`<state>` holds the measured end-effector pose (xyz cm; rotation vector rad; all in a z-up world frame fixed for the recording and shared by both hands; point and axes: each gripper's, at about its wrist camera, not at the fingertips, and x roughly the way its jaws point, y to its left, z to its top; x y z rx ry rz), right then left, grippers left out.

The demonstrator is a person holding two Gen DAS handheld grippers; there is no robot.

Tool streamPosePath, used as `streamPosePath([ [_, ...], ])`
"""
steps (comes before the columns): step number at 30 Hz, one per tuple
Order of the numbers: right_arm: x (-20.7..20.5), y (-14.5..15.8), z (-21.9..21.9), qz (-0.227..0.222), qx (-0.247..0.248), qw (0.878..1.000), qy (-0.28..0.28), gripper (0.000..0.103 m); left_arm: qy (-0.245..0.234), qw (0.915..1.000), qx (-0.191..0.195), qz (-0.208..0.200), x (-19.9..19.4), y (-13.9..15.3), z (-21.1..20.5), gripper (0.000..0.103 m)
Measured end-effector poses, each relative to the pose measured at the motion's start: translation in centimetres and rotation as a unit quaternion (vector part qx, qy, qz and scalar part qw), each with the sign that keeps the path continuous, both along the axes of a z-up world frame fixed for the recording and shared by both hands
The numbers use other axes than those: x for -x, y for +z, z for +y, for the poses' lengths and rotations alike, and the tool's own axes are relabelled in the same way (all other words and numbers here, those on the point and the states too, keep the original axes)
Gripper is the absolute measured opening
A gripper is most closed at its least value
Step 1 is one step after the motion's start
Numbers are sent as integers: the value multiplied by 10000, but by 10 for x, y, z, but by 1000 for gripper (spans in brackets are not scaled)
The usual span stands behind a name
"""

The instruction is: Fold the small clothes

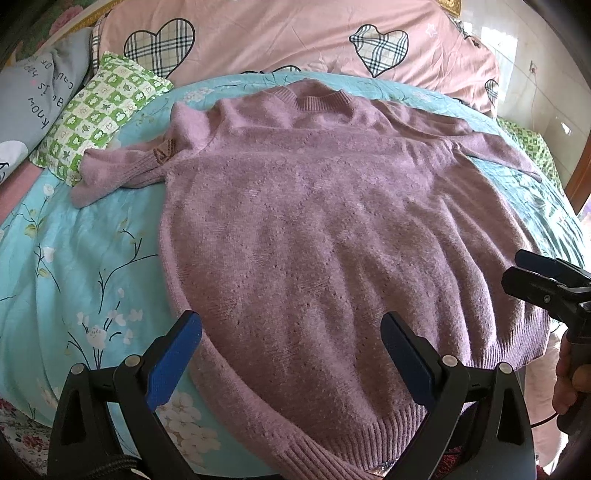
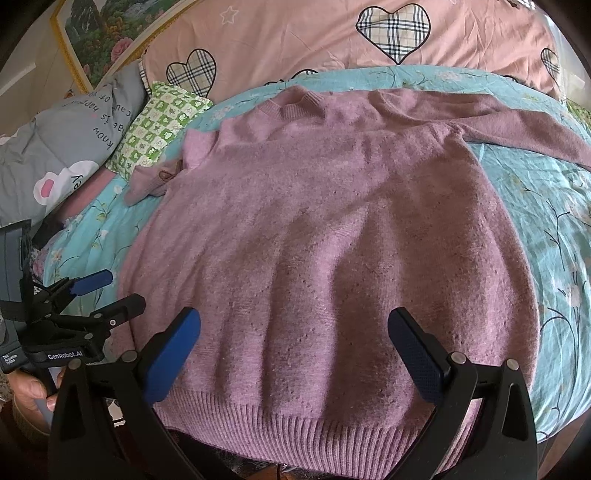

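Note:
A mauve knitted sweater lies flat on the bed, neck away from me, ribbed hem nearest. Its left sleeve is bent inward near the green pillow; its right sleeve stretches out to the right. My left gripper is open and empty, hovering over the hem's left part. My right gripper is open and empty over the middle of the hem. The right gripper also shows in the left wrist view at the right edge, and the left gripper in the right wrist view at the left.
The sweater rests on a turquoise floral bedspread. A green checked pillow, a grey printed pillow and a pink quilt with plaid hearts lie at the head. A framed picture hangs behind.

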<state>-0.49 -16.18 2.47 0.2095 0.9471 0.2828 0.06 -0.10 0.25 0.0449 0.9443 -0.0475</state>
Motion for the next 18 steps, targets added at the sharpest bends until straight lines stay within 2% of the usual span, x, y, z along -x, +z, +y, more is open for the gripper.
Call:
streamPosePath([
  [4, 0, 0, -1, -11, 55, 10000, 4, 102, 6, 10000, 2, -42, 0, 0, 0, 98],
  [9, -2, 0, -2, 10, 13, 10000, 17, 102, 2, 9999, -24, 109, -1, 0, 0, 98],
  [18, -3, 0, -2, 123, 385, 9992, 37, 102, -12, 9999, -123, -57, -3, -2, -2, 98],
])
